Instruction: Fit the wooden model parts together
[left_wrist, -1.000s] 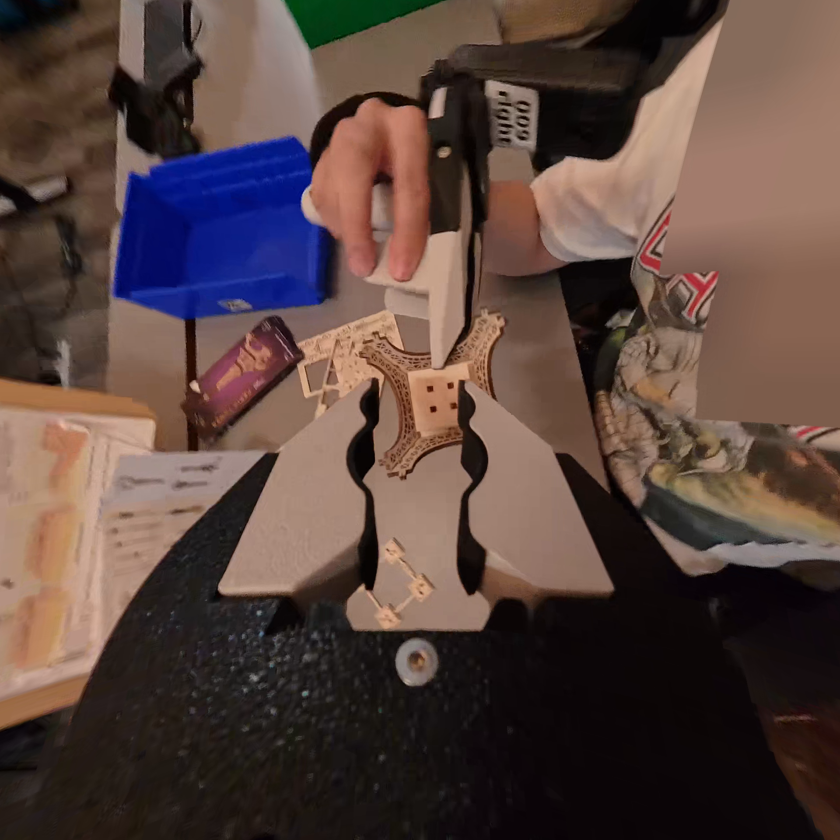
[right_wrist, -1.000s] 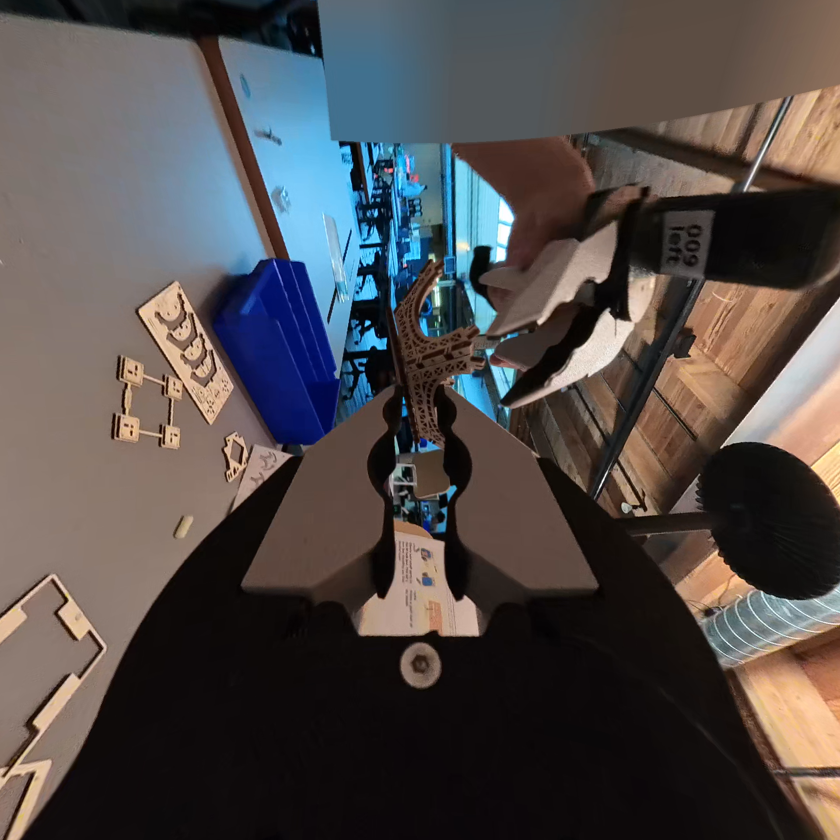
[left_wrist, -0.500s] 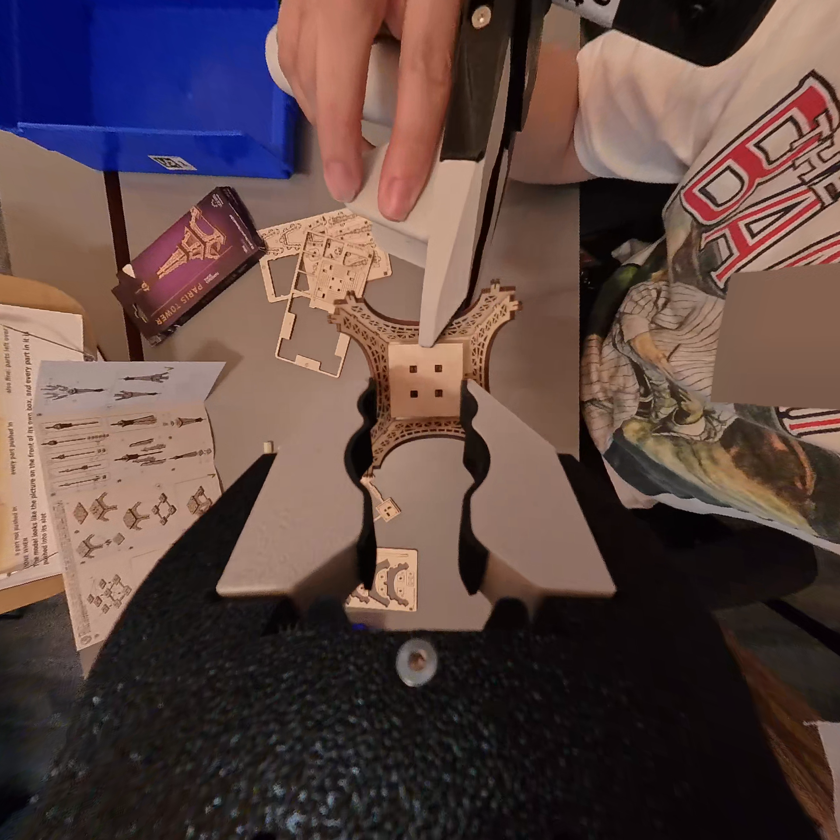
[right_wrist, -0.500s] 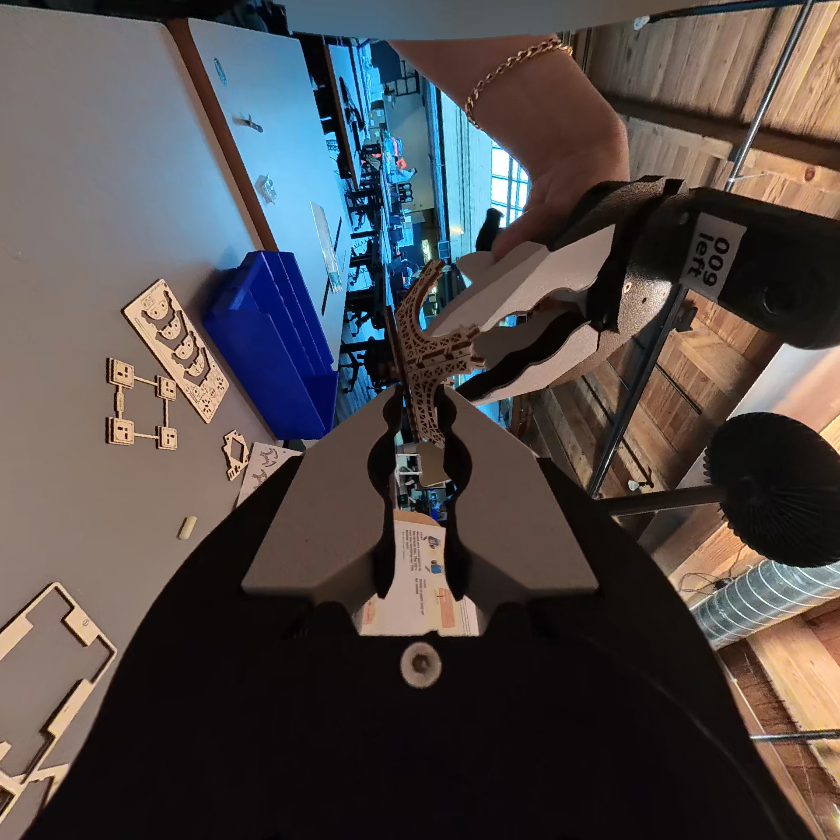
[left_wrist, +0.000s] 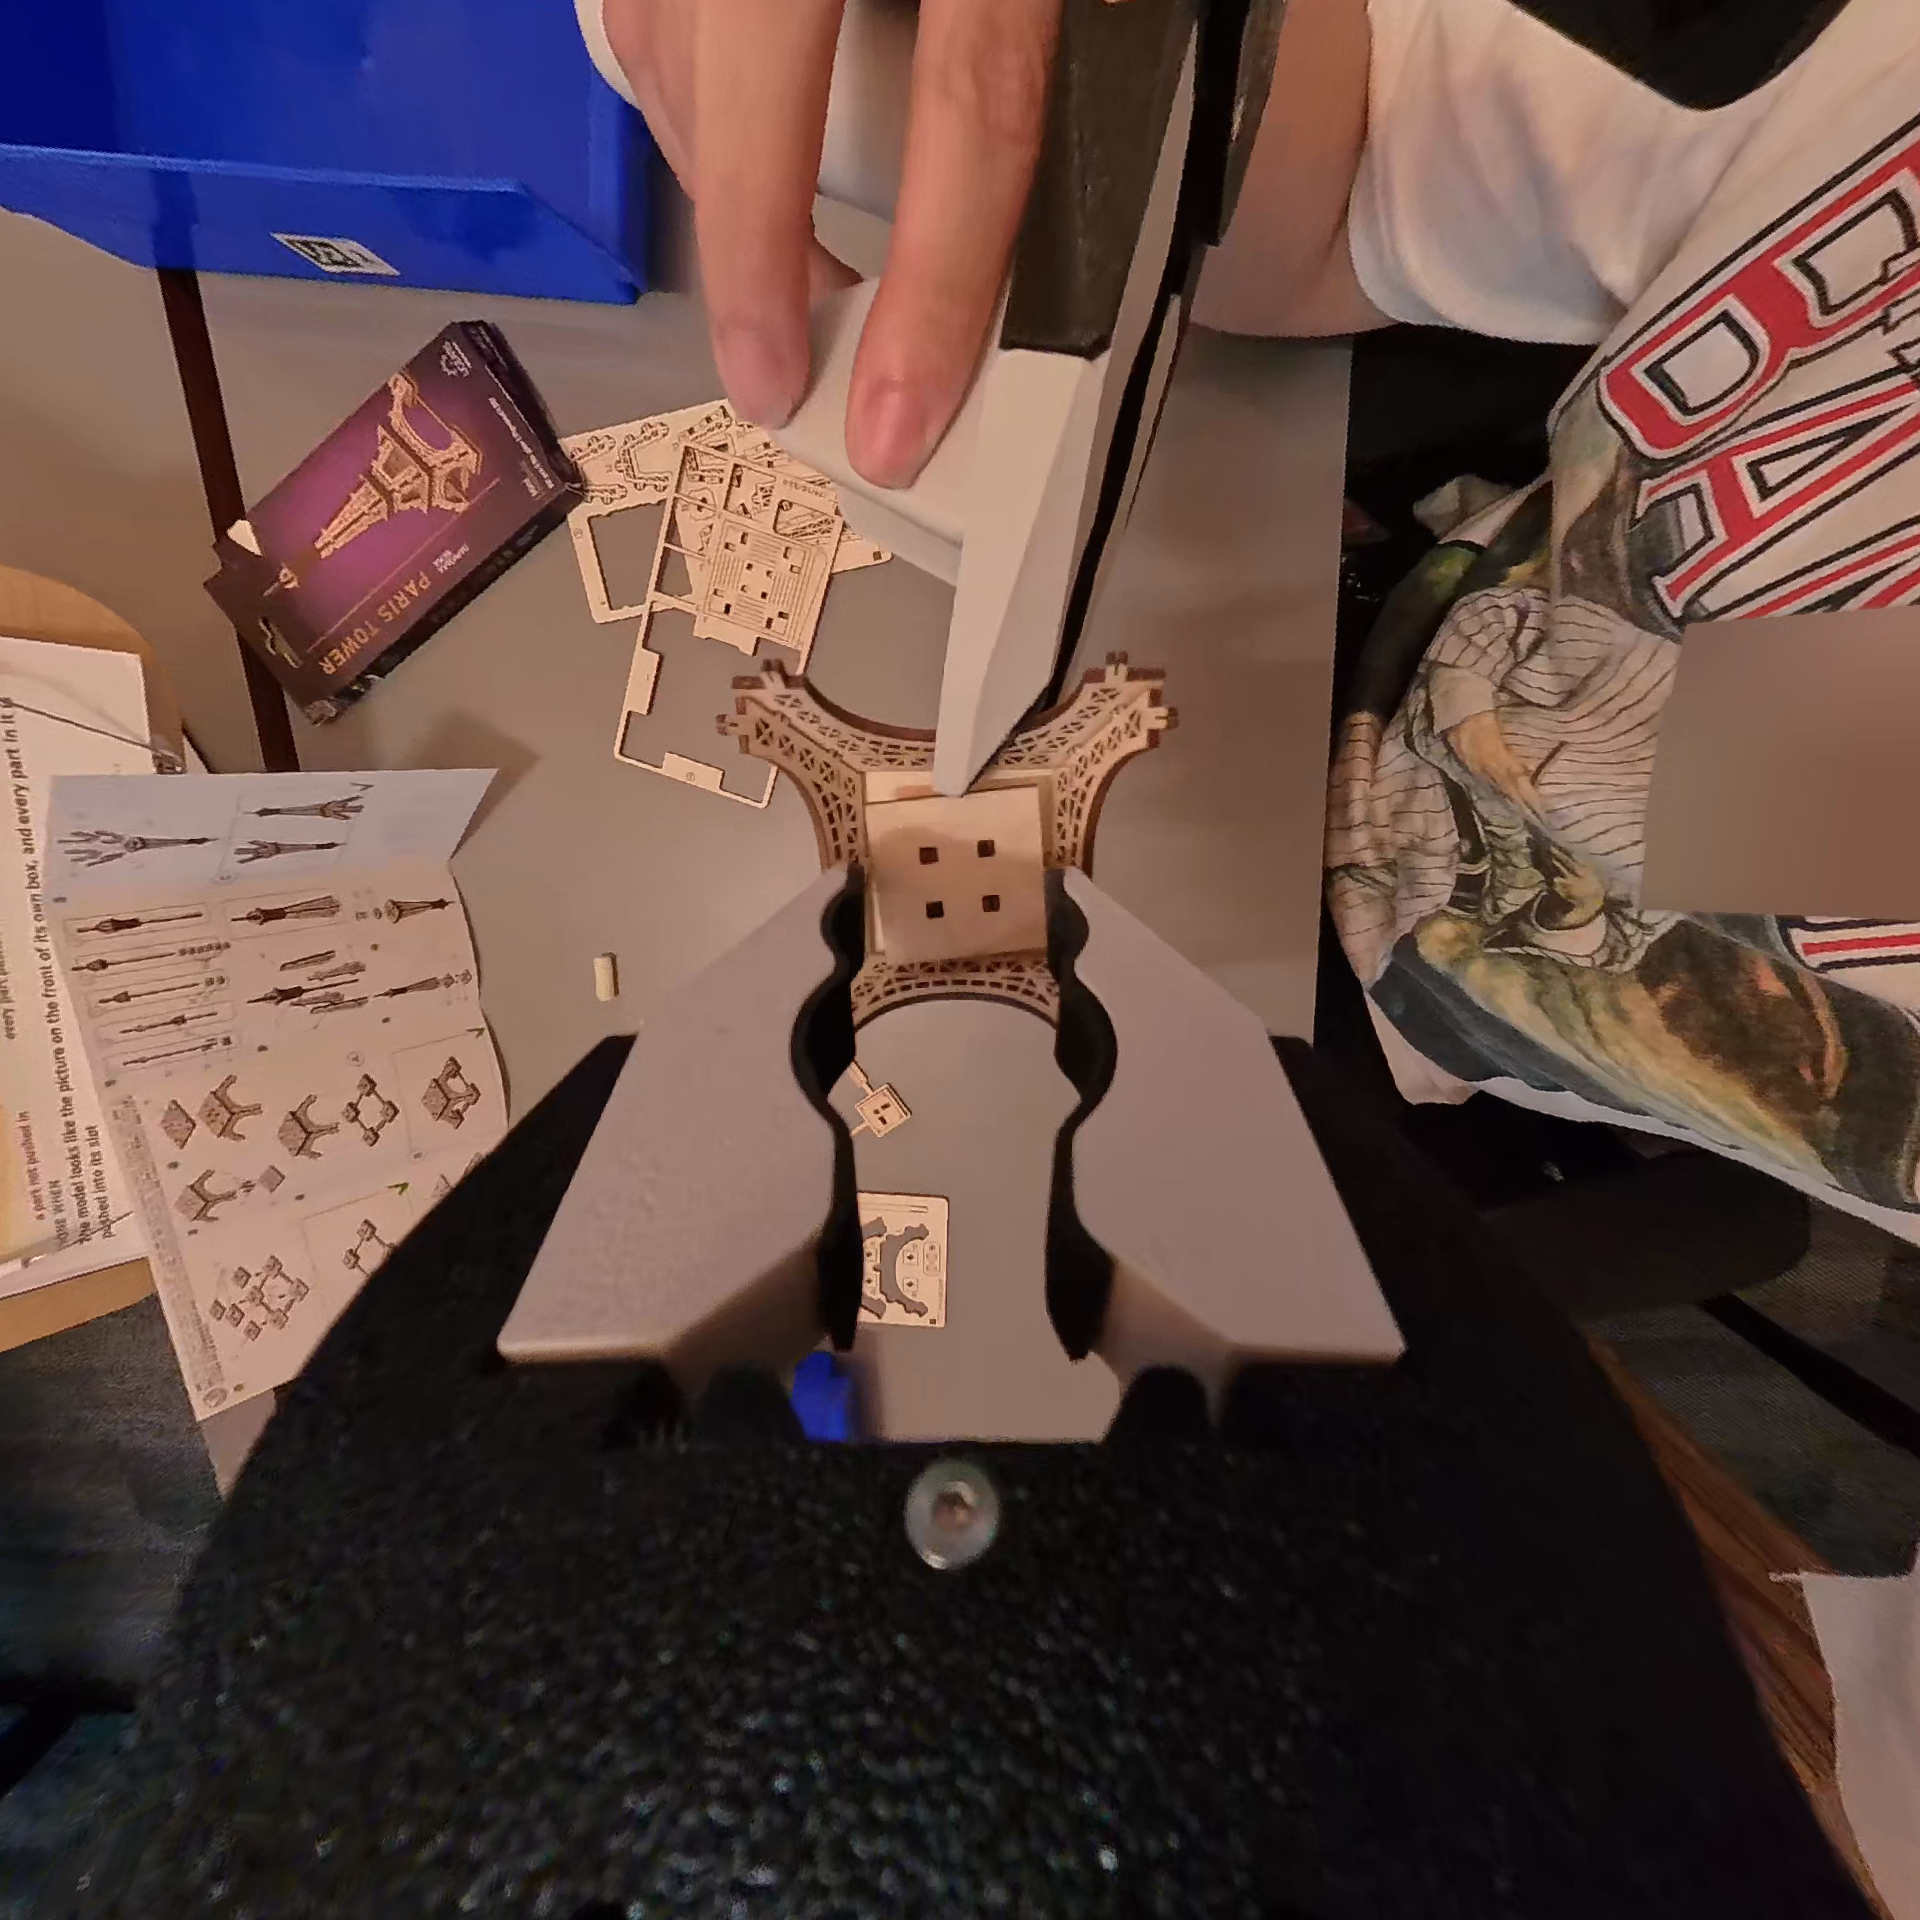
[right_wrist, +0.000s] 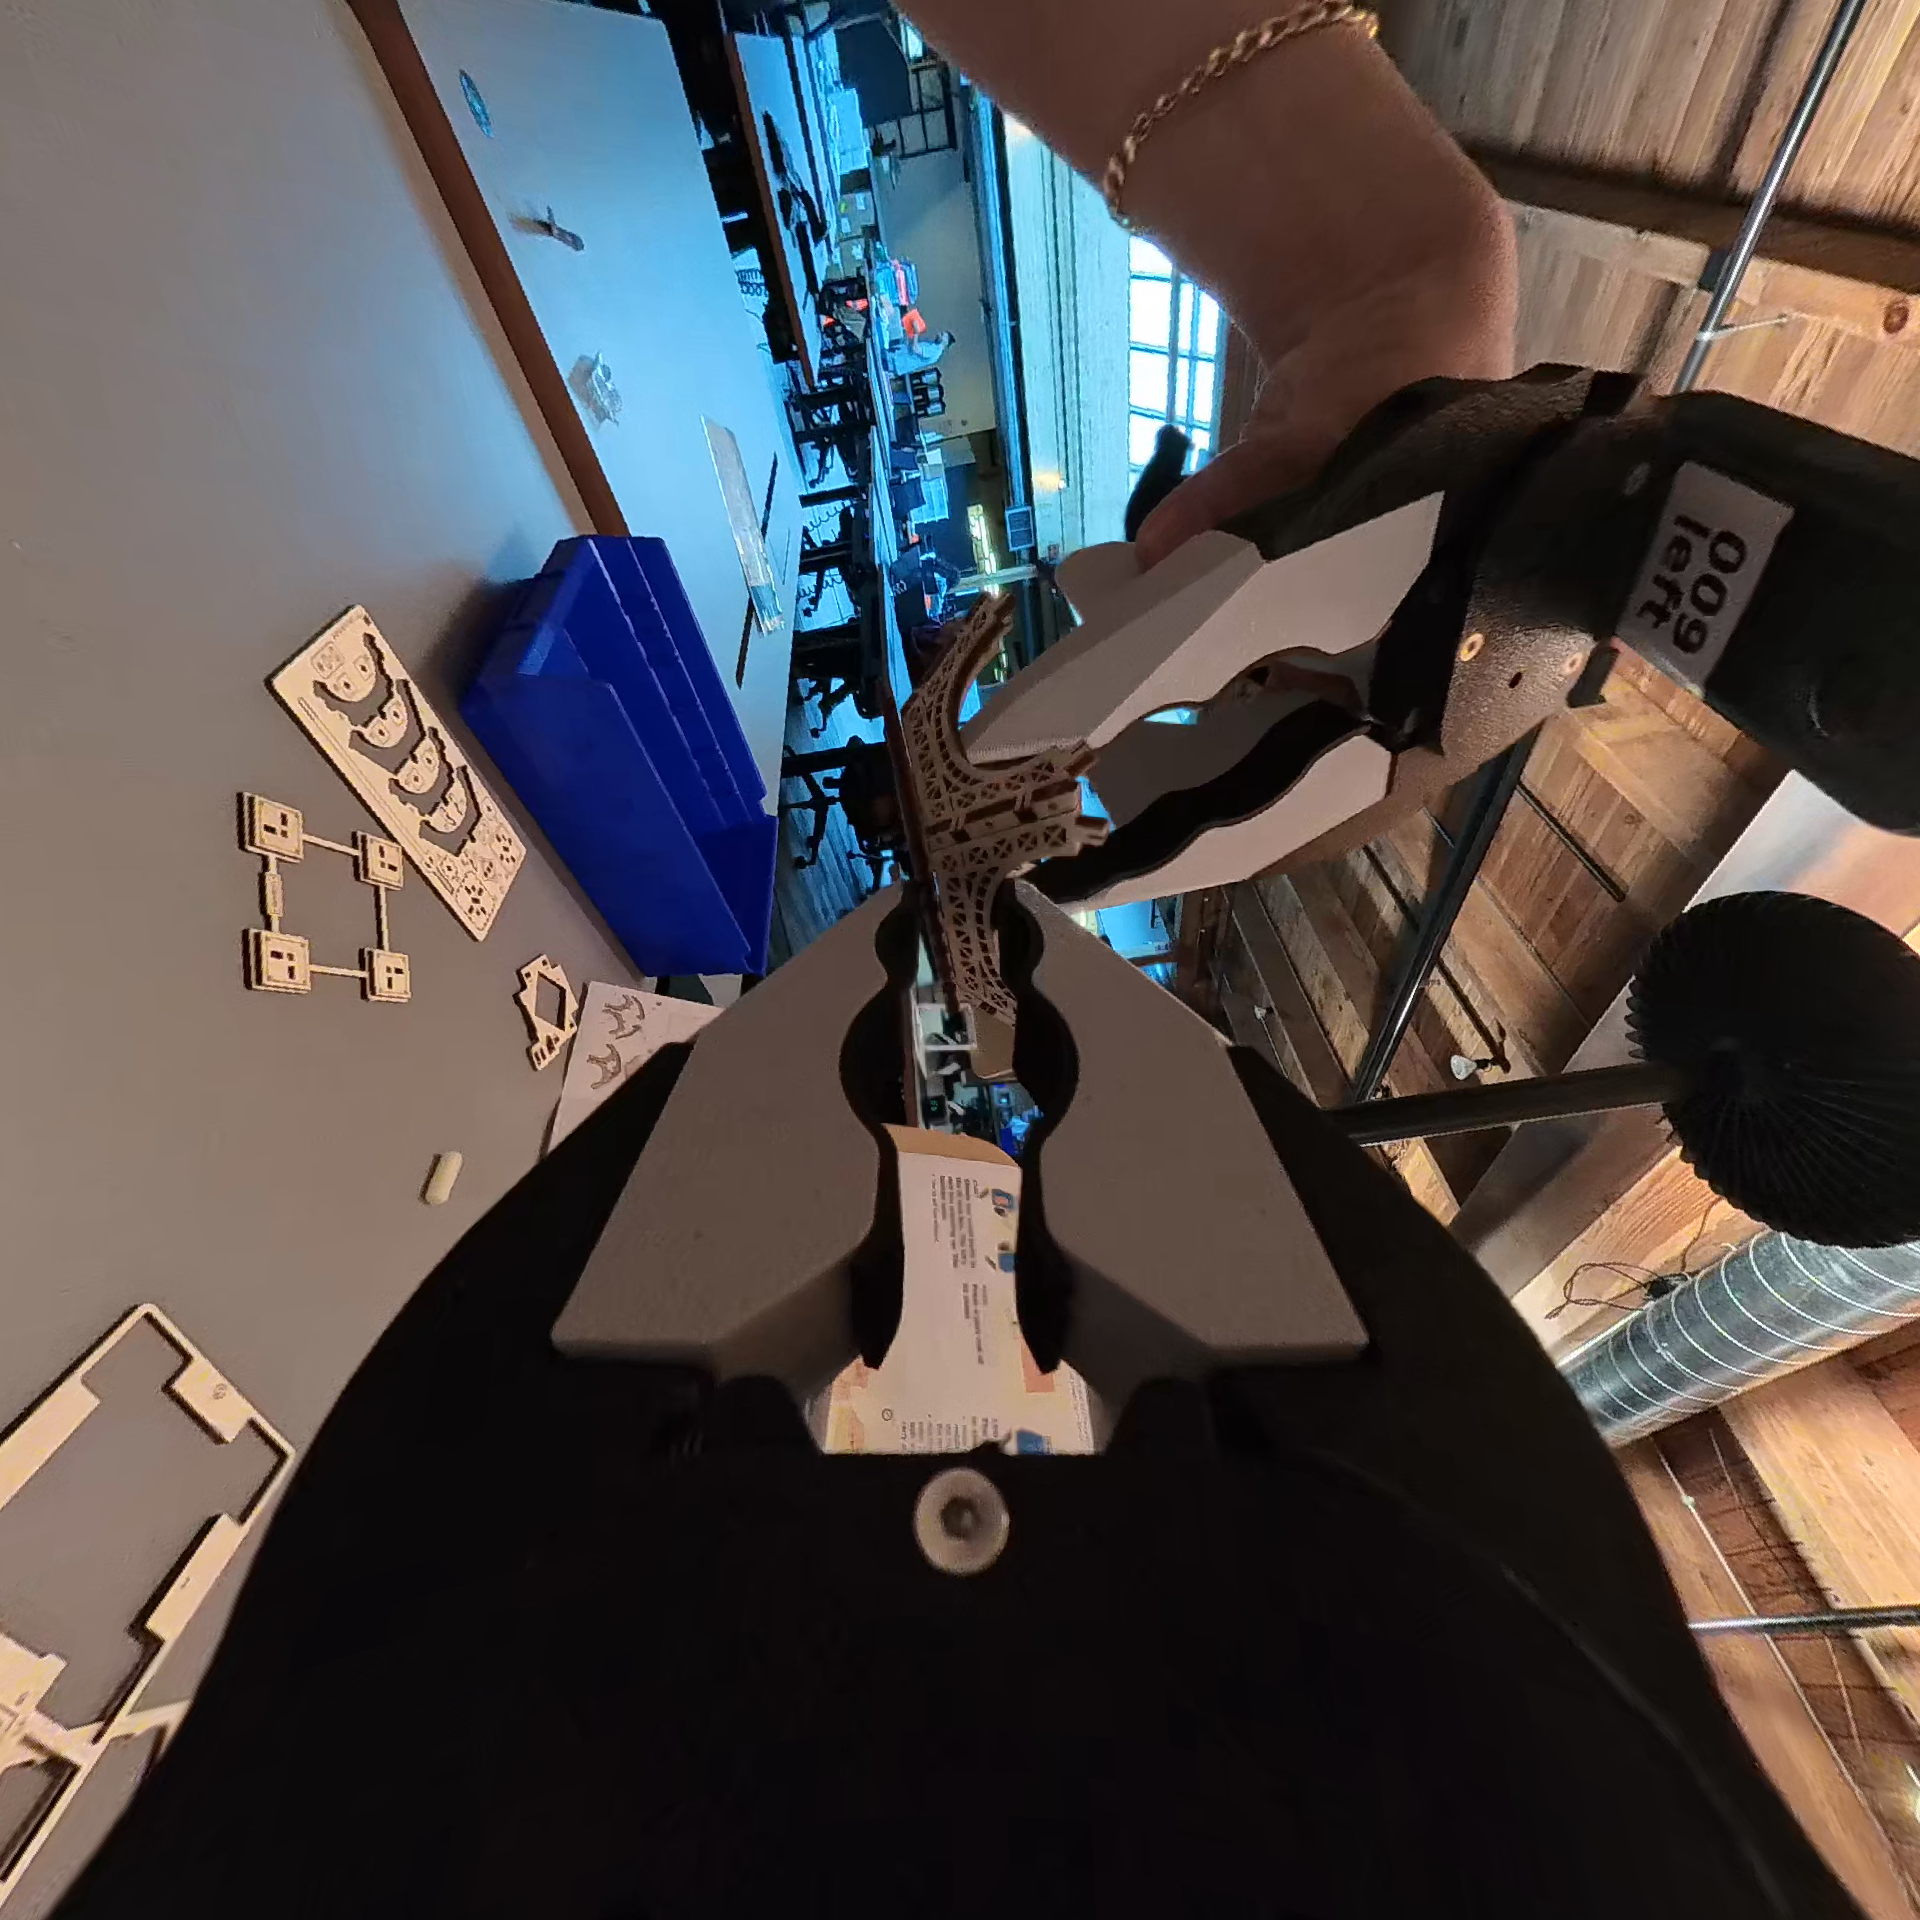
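Note:
A wooden lattice tower base (left_wrist: 956, 904) with four curved legs and a square holed top is held in the air above the grey table (left_wrist: 540, 831). My left gripper (left_wrist: 956, 888) is shut on its square top from both sides. My right gripper (left_wrist: 977, 769) comes in from above and is shut on the far arch. In the right wrist view, my right gripper (right_wrist: 971, 914) pinches one lattice leg of the base (right_wrist: 966, 821), and my left gripper (right_wrist: 1023, 821) clamps the top from the right.
A blue bin (left_wrist: 312, 156) stands at the back left. A purple box (left_wrist: 395, 520), wooden part sheets (left_wrist: 717, 561), an instruction sheet (left_wrist: 270, 1039) and a small peg (left_wrist: 606, 979) lie on the table. The person's shirt (left_wrist: 1558, 727) is close on the right. My left and right fingertips are right by each other.
The left wrist view has moved forward and tilted down, so the bin slid up and the instruction sheet came into view. In the right wrist view, the left gripper came closer. Both stay on the base.

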